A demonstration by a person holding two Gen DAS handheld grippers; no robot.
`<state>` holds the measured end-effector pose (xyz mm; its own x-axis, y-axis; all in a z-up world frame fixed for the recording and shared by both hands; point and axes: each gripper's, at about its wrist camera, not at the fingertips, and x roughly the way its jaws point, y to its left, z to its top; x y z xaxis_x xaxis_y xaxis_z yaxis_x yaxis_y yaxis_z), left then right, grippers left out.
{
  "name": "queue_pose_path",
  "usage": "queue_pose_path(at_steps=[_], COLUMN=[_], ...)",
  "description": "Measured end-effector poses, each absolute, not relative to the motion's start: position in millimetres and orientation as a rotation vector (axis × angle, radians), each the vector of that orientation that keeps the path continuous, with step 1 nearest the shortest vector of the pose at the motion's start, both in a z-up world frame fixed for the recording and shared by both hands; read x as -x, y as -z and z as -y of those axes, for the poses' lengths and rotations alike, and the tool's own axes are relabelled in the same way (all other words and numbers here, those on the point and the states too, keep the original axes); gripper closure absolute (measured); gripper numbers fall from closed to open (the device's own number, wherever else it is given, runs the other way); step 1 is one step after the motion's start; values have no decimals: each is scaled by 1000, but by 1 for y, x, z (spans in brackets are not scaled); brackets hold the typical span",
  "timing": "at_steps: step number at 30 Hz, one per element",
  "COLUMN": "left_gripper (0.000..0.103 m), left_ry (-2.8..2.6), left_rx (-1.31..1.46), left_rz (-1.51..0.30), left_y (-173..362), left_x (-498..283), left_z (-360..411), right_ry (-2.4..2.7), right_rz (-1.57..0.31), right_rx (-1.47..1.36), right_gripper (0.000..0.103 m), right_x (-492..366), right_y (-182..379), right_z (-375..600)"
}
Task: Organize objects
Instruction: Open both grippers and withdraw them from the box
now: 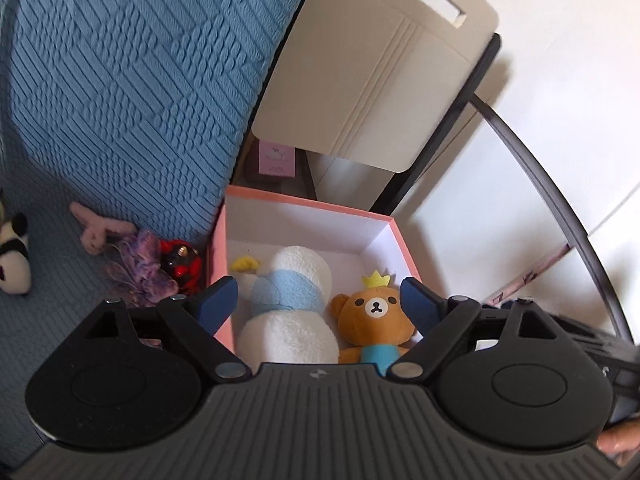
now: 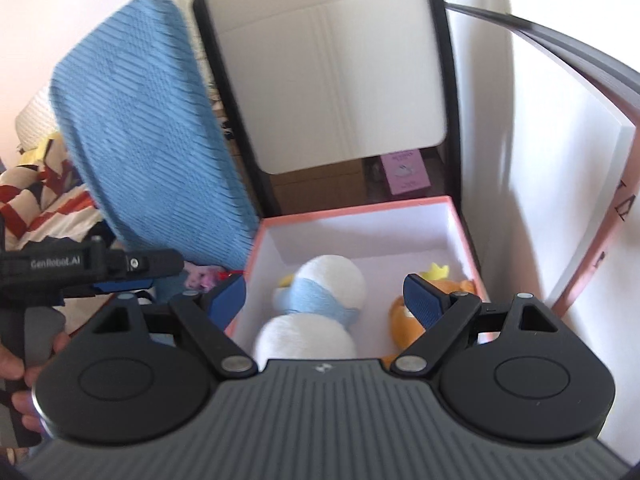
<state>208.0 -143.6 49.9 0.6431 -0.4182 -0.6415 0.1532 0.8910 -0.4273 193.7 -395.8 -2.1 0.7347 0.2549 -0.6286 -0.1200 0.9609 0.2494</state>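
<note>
Both grippers, left [image 1: 314, 300] and right [image 2: 324, 294], hang spread and empty above the pink cardboard box [image 1: 308, 204], while remaining soft toys such as the pink plush rabbit [image 1: 98, 228] lie left of it, nearer the left gripper

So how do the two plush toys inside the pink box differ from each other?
The white plush is plainly the bigger, made of rounded white lumps with a light blue band around the middle; the brown bear is smaller, orange-brown, with a yellow crown and a blue outfit. The white plush lies along the middle of the pink box, its face not visible; the bear sits by the right wall, face showing. Both lie in the box, and neither is gripped.
</note>
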Motion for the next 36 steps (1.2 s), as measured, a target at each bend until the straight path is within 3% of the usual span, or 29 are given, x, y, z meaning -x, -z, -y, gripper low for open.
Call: queue_pose_path(at_steps=[36], left_gripper=[12], left_ry=[272], left_rx=[357], left_rz=[-724], left_y=[-22], left_x=[-98], left_z=[37], right_ry=[-245], right_rz=[-793], right_rx=[-185], right_gripper=[16], right_x=[-106], right_y=[43], right_z=[262])
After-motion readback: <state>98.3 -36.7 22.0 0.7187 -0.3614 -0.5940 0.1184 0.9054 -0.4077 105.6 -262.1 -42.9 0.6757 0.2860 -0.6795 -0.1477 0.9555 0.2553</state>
